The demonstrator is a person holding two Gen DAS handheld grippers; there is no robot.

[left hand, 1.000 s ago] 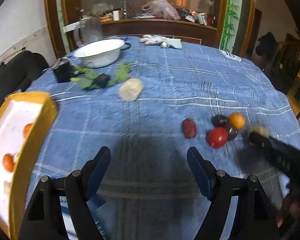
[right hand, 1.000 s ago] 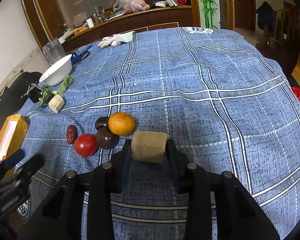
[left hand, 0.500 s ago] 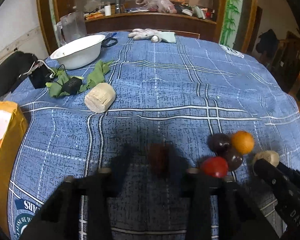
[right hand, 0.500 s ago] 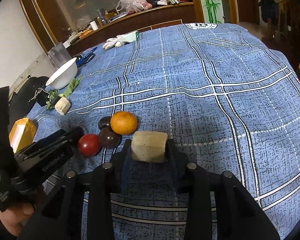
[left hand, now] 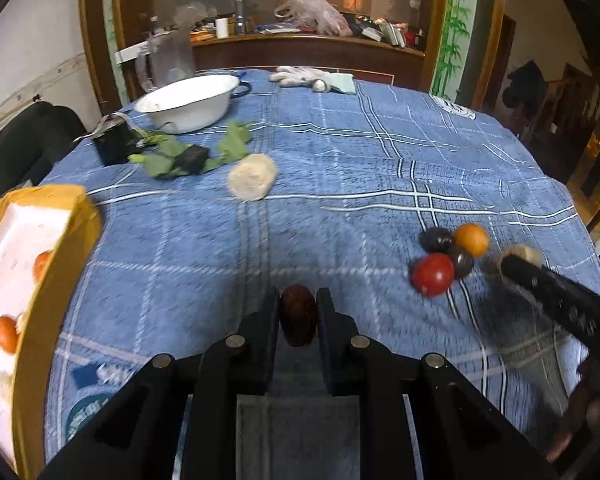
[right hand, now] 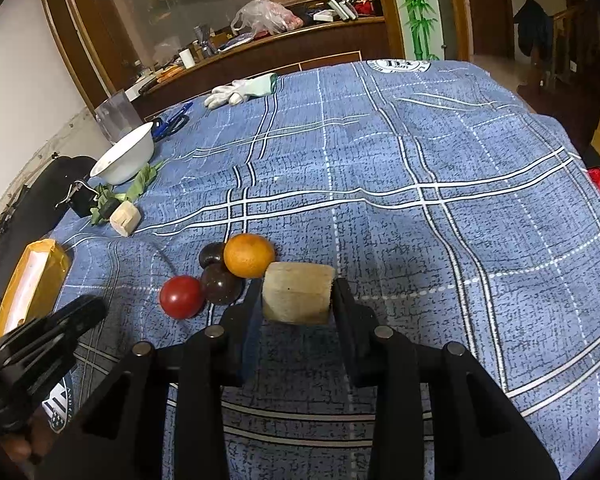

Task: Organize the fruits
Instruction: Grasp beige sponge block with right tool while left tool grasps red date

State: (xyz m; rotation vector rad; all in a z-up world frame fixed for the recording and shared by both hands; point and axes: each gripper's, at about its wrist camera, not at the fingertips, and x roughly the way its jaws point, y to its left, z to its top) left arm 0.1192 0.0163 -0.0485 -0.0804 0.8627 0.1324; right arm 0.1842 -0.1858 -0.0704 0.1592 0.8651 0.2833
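On the far left the yellow box [left hand: 56, 216] is cut off by the frame edge, so I only see a few orange fruits inside. My left claw [left hand: 299, 314] is clamped on the dark red date [left hand: 298, 316]. The tomato [right hand: 181, 297], plums and orange [right hand: 249, 255] sit bunched on the worktop [right hand: 420, 160]; my right claw [right hand: 296, 300] pinches the tan block [right hand: 298, 292], its underside hidden.

Box [left hand: 56, 216] left; bowl [left hand: 188, 100] far left; 4 fruits [right hand: 220, 272] right, clustered.
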